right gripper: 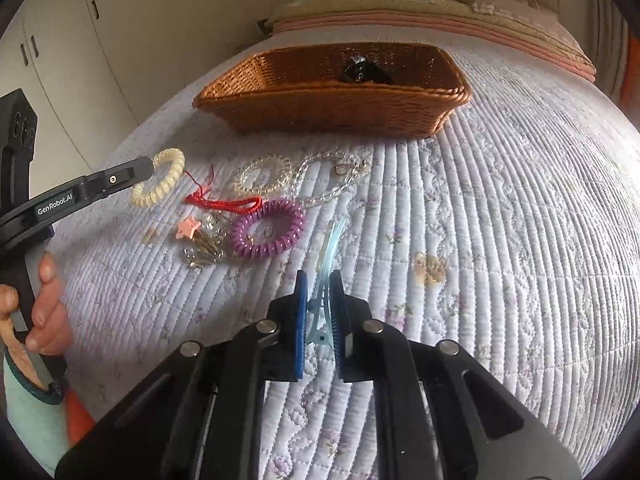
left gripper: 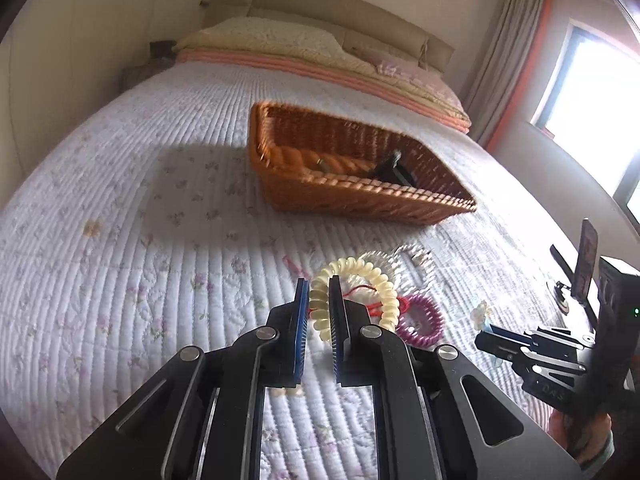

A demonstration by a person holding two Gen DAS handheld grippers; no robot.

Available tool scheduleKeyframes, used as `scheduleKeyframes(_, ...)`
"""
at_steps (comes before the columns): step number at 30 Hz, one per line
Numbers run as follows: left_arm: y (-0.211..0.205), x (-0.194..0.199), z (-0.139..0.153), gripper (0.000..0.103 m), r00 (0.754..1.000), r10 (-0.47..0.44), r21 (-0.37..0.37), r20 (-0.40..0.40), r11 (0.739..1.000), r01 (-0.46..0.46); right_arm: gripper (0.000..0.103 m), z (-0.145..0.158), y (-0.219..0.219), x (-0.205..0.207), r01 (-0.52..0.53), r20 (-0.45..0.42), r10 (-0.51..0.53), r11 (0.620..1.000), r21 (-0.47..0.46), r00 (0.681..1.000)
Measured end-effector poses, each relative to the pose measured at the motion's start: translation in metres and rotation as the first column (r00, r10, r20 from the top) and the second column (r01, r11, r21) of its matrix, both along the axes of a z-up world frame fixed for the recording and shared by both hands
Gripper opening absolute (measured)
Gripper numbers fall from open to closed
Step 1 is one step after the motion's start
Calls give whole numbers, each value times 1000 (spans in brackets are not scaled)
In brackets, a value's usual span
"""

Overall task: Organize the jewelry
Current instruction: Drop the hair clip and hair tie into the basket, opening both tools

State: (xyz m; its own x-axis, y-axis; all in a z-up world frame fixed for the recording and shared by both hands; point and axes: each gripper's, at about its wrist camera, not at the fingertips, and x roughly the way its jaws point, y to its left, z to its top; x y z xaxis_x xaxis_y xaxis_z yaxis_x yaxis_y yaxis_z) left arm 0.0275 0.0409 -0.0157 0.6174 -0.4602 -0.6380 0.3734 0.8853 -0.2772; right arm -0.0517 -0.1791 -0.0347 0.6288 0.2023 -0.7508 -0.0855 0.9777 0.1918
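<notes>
My left gripper (left gripper: 319, 294) is shut on a cream spiral hair tie (left gripper: 352, 276), also seen in the right wrist view (right gripper: 160, 178) at the gripper's tip (right gripper: 150, 166). My right gripper (right gripper: 319, 280) is shut on a light blue hair clip (right gripper: 326, 264) just above the quilt. A purple spiral tie (right gripper: 267, 228), a red cord (right gripper: 224, 203), a clear spiral tie (right gripper: 262, 174), a clear bead bracelet (right gripper: 332, 180) and a pink star clip (right gripper: 188, 229) lie on the quilt. A brown wicker basket (right gripper: 332, 108) beyond them holds a black item (right gripper: 360, 70).
The quilted bed cover (right gripper: 500, 240) spreads all around. Pillows and a folded blanket (left gripper: 320, 52) lie at the bed's head. White cupboards (right gripper: 80, 40) stand at the left, a window (left gripper: 592, 92) at the right. The right gripper shows in the left view (left gripper: 492, 336).
</notes>
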Motion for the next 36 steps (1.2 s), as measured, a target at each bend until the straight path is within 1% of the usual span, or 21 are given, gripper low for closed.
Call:
scheduleKeyframes(4,-8,-2,30,8,998,-11,-12,68,1000,12,9,33,-9,0,7,82,-9,1000,18,997)
scheduleKeyframes(7,-17,8,53,8,993,-19,-22,116,1000,21,9,63,-14,10,4,146,-7,1000,21,989)
scheduleKeyframes(9,-24,16,64,8,990,-19,-18,140,1000,22,9,82,-19,26,3,179,-8,1000,28,984)
scheduleKeyframes(11,-36,31,75,8,985,-11,2,170,1000,11,9,99,-24,46,5,212,-10,1000,24,977)
scheduleKeyframes(13,-45,48,80,8,984,-4,10,180,1000,2,9,109,-26,69,14,230,-15,1000,7,973)
scheduleKeyframes(15,-52,65,79,8,983,9,25,184,1000,-14,9,113,-29,96,11,223,-16,1000,24,975)
scheduleKeyframes(18,-60,96,70,8,987,18,32,161,999,-24,9,112,-27,141,-7,192,-5,998,60,981)
scheduleKeyframes(19,-63,110,62,8,989,19,40,145,999,-25,9,109,-25,158,-18,172,5,997,74,985)
scheduleKeyframes(23,-71,138,36,8,994,15,85,104,996,-24,9,85,-17,219,-26,80,17,994,110,997)
scheduleKeyframes(26,-77,150,19,8,997,9,127,82,992,-20,9,67,-11,251,-6,20,4,995,98,1000)
scheduleKeyframes(29,-81,154,6,8,998,16,180,58,983,-26,9,54,-5,262,4,0,-4,998,57,1000)
scheduleKeyframes(31,-81,155,2,9,999,16,190,47,982,-24,9,49,0,264,-5,5,5,1000,7,1000)
scheduleKeyframes(34,-79,156,1,10,999,18,181,36,983,-24,10,42,5,261,-11,-2,11,1000,2,1000)
scheduleKeyframes(35,-77,154,3,12,999,18,176,36,984,-24,10,42,5,261,-12,-3,12,1000,3,1000)
scheduleKeyframes(36,-76,154,4,19,999,18,171,35,985,-23,10,42,1,258,-12,-2,12,1000,4,1000)
